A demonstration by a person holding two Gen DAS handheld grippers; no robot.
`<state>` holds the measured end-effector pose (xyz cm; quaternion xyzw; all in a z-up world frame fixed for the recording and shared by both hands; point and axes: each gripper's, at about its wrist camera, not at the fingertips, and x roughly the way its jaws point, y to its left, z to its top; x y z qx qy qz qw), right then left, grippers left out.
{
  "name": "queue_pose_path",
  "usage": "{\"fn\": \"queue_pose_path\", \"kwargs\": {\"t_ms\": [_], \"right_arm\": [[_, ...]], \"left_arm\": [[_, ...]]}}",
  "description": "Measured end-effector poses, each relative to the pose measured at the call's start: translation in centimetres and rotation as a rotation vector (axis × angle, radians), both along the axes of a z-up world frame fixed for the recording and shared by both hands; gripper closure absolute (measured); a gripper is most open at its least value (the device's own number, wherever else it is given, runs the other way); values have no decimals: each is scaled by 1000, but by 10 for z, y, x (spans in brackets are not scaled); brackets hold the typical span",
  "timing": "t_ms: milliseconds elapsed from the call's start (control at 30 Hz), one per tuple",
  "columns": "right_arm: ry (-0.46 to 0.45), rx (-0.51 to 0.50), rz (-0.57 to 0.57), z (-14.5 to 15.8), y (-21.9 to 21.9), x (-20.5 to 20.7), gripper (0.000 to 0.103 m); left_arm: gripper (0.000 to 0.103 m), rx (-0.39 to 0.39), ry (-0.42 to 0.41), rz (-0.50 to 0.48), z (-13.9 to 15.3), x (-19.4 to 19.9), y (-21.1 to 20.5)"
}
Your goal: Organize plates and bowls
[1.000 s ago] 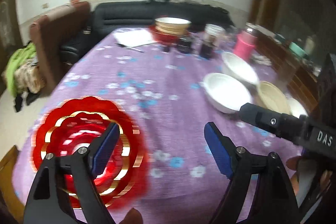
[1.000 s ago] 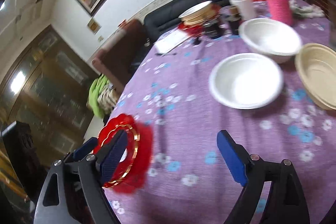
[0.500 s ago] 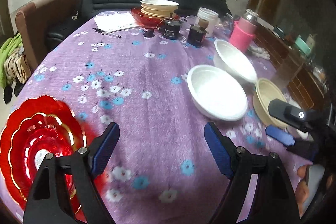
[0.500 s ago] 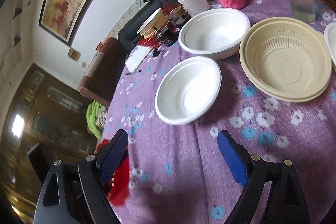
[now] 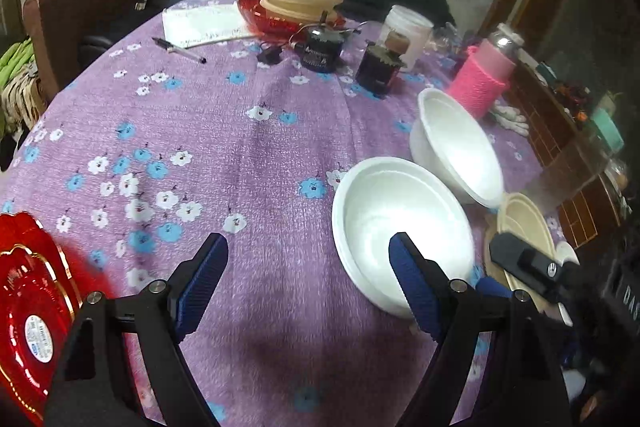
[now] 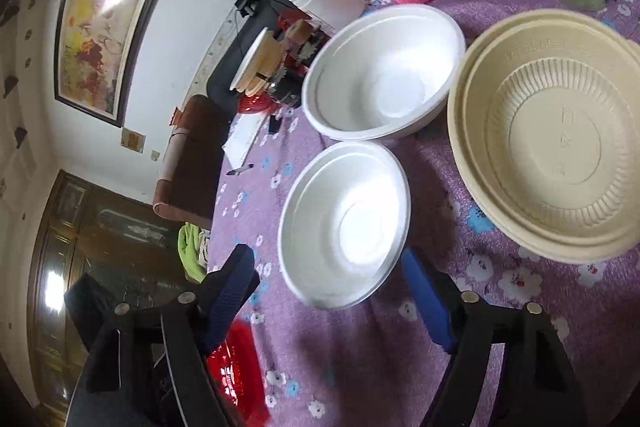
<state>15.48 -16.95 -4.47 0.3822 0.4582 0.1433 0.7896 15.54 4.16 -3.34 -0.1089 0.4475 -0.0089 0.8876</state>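
**On the purple desk, both tongs gape over the bowls**

Over the flowered desk [image 5: 248, 155], the left tongs [image 5: 308, 279] stand apart, empty, beside the near white bowl [image 5: 400, 227]. The right tongs [image 6: 328, 291] are also spread, straddling that white bowl's [image 6: 344, 223] near rim without touching. A second white bowl [image 6: 384, 71] and beige bowl [image 6: 552, 135] sit beyond; a red plate [image 5: 28, 323] lies at the left edge.

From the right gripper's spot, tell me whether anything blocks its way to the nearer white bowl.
Nothing visible does. The right gripper is open, and the nearer white bowl sits just ahead of its fingertips on bare purple tablecloth. The second white bowl and the beige bowl lie beyond and beside it.
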Motion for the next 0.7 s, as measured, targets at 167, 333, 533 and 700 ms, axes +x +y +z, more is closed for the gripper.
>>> {"fn": "queue_pose_path", "kwargs": {"t_ms": [167,333,533,700], "right_arm": [[30,-20,-17,-11,-3,8,31],[45,-54,-20,-16,-4,13,42],[60,-81,-9,-20,-1,16,52],[75,-112,-1,-24,2,18,59]], "left_arm": [[20,15,30,5,-13,15,-7],[20,35,41,-4,-20,23,-16],[30,83,49,-16,-24,26,-26],[34,117,64,-25,-30,26,-31]]}}
